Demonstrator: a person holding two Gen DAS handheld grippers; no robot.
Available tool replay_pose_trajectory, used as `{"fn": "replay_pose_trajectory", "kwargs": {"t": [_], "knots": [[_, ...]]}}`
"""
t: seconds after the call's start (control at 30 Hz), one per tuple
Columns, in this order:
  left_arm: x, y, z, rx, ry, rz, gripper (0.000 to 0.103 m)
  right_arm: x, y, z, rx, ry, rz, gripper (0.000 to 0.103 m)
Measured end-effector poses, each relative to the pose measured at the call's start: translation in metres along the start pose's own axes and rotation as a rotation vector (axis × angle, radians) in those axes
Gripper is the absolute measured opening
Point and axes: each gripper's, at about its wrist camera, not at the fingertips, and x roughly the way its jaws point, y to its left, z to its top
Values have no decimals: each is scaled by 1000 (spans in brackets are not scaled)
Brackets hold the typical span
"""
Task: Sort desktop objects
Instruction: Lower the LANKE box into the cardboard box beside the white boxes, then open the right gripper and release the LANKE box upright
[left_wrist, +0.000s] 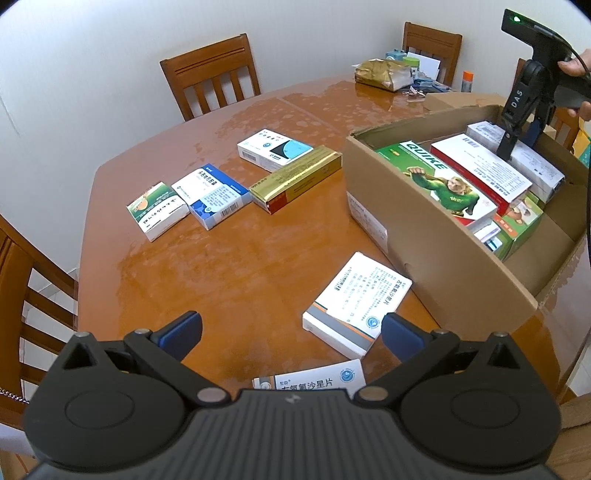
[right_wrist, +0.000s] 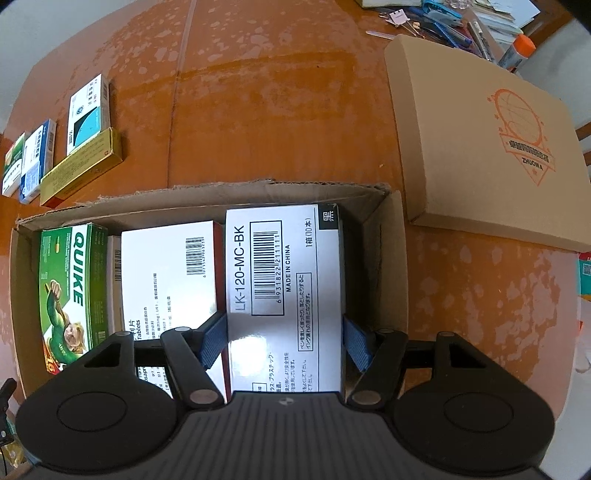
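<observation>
Right gripper (right_wrist: 282, 341) pinching white pen box (right_wrist: 284, 280) inside carton (right_wrist: 384, 236), left gripper (left_wrist: 291, 332) spread over table (left_wrist: 221, 266)

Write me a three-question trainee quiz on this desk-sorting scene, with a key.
1. True or false: the green QUIKE box lies inside the cardboard box.
2. Which thing sits between the fingers of the right gripper? A) gold box B) white LK-120-MC-BK box C) orange-capped bottle
3. Fill in: the jaws of the left gripper stand ____, gripping nothing.

Key: 1 true; 2 B; 3 open.
</observation>
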Motion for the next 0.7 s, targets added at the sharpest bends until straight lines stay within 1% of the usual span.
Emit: {"fn": "replay_pose_trajectory", "kwargs": {"t": [0.27,0.4,0.43,0.53,0.63,0.7], "knots": [[1,2,-1,10,0,-13,103,-1,2,-6,22,0,-10,74],[1,2,0,21,0,-22,103,-9,3,-8,27,-17,-18,74],[2,2,0,23,1,-25,103,-14,3,-9,29,-27,-14,74],[2,2,0,31,2,-33,103,-26,5,-11,40,-61,15,81],[3,1,1,40,2,-40,103,-38,11,-12,39,-92,39,81],[4,1,1,42,2,-42,103,-43,14,-13,37,-95,74,81]]}}
